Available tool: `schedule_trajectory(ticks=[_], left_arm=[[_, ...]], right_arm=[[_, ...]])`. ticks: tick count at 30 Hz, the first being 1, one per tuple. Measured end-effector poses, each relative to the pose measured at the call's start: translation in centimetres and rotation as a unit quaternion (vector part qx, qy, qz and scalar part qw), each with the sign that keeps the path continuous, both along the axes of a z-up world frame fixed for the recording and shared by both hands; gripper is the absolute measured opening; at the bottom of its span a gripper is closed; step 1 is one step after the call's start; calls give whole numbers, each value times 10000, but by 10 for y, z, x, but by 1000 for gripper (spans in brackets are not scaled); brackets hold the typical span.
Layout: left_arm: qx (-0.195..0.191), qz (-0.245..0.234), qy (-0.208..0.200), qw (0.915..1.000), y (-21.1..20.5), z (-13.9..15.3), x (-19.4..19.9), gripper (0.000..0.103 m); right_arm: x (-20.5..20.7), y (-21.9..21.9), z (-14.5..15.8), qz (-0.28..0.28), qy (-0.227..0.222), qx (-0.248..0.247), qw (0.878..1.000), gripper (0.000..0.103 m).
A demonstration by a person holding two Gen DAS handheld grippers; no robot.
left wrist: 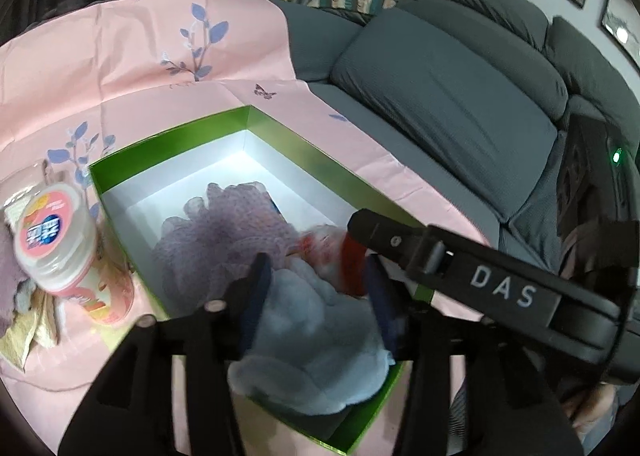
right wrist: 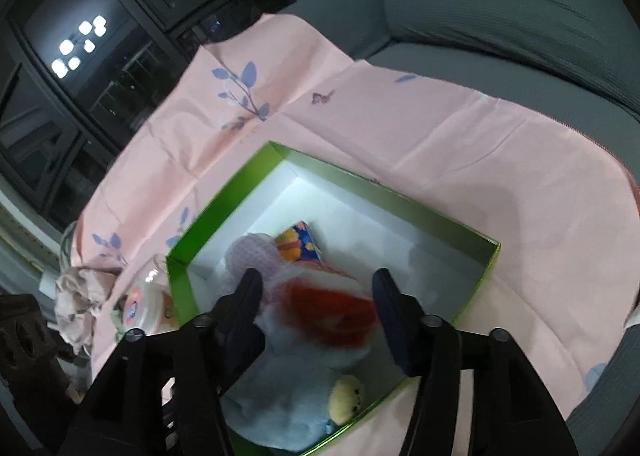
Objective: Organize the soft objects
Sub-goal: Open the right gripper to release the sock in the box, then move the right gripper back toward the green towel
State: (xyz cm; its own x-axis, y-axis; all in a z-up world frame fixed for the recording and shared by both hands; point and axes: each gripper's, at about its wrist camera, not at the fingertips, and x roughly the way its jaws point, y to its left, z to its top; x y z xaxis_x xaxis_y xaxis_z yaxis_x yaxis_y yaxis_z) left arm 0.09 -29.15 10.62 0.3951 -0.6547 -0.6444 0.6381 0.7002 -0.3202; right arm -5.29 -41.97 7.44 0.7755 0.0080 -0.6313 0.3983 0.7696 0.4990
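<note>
A green box with a white inside (left wrist: 120,172) (right wrist: 400,200) sits on a pink cloth. In it lie a purple mesh puff (left wrist: 224,228) (right wrist: 248,252), a light blue plush (left wrist: 320,336) (right wrist: 288,388) and a colourful packet (right wrist: 298,244). My left gripper (left wrist: 316,288) hangs over the blue plush with jaws apart. My right gripper (right wrist: 316,308) is around a red and white fuzzy item (right wrist: 332,312) (left wrist: 344,256), jaws wide; the motion blur hides whether they touch it. It also shows from the side in the left wrist view (left wrist: 480,280).
A round tub with a pink label (left wrist: 56,240) (right wrist: 148,304) lies left of the box. Crumpled cloths (left wrist: 16,296) (right wrist: 76,308) lie beside it. A grey sofa (left wrist: 460,96) (right wrist: 500,16) runs behind and to the right. The pink cloth (left wrist: 140,56) (right wrist: 440,128) covers the surface.
</note>
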Motion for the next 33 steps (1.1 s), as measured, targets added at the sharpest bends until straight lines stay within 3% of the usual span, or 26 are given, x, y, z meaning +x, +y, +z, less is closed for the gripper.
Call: schedule_trajectory(ticks=[8,12,16,19,25,33], left_arm=[[-244,216,-249,9992,35,21,-14,81],[-362,356,-341,9981,58,28,-20,89],[-397,624,-231,9970,84,27,-24,90],[-486,891,-141,9947,107,24,-26,102],[-605,1557,8,9860,161,13,-32,102],[-206,2344,31,9719,233,-5,-34,102]], right_arm=[[-7,9,12,125,-335,-85,9993,74],[-5,19,18,169,-313,-296,9989,77],[-3,31,23,386,-320,-435,9978,85],[-2,40,27,555,-422,-431,9966,89],[2,63,34,776,-463,-728,9932,94],[15,99,35,1022,-259,-1175,9875,95]])
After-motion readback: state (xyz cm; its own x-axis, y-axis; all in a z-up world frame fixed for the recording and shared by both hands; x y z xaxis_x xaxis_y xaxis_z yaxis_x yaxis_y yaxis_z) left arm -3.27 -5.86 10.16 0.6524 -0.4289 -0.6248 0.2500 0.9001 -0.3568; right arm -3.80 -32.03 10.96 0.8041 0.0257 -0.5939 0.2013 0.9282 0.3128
